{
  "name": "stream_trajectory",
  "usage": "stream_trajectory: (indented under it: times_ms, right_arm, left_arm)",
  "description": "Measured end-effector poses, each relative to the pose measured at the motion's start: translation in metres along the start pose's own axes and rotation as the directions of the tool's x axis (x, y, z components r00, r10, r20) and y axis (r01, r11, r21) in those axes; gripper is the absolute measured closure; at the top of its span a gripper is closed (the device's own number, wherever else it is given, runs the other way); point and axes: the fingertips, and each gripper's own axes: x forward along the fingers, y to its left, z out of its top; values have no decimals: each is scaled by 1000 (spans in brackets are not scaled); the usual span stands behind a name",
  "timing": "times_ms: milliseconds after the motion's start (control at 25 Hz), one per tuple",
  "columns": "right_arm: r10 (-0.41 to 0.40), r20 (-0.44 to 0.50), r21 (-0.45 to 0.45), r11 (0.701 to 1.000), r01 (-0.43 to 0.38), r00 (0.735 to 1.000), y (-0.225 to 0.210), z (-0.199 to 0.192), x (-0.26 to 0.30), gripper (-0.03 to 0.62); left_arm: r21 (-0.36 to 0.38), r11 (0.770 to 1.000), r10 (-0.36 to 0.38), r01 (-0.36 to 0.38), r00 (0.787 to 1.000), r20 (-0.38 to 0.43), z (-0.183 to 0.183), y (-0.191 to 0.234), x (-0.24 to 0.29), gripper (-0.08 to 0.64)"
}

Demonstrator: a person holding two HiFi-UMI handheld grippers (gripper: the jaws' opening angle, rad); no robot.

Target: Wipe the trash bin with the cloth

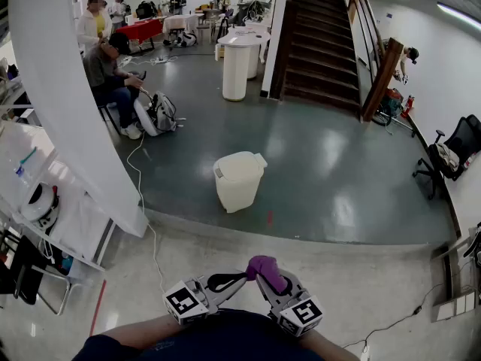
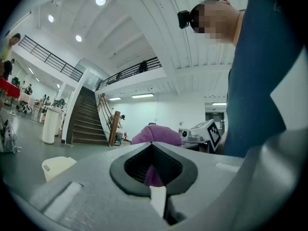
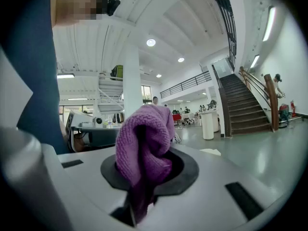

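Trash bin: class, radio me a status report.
Right gripper shut on purple cloth; left gripper shut, empty. Trash bin lid down, well ahead, untouched. No obstacle between; cable off left.

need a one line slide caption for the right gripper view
Right gripper clamped on a bunched purple cloth, with stairs and a shiny floor beyond.

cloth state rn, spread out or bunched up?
Bunched. The purple cloth stands as a crumpled wad clamped in the right gripper; the head view shows a lump, no flat sheet, well short of the trash bin.
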Motion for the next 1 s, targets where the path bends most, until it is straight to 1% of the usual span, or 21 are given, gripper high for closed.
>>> stream_trajectory:
  times_ms: [160, 320, 560, 880, 1000]
  right_arm:
    - [1, 4, 0, 1000, -1, 1000, 3, 0, 3, 517]
    - [5, -5, 4, 1000, -5, 1000, 6, -1, 9, 518]
    - [5, 5, 7, 1000, -5, 1000, 12, -2, 23, 517]
    - [-18, 4, 17, 1000, 18, 1000, 20, 3, 47, 517]
    - [-29, -14, 25, 999, 29, 999, 28, 4, 59, 517]
  left_arm:
    - [3, 1000, 1, -1, 1000, -2, 0, 0, -4, 561]
    - [3, 1000, 9, -9, 1000, 3, 0, 5, -9, 561]
    - [2, 1000, 12, -12, 1000, 8, 2, 14, -22, 561]
    - [-2, 1000, 11, -10, 1000, 25, 8, 36, -42, 561]
    - [-11, 1000, 2, -2, 1000, 26, 12, 45, -54, 561]
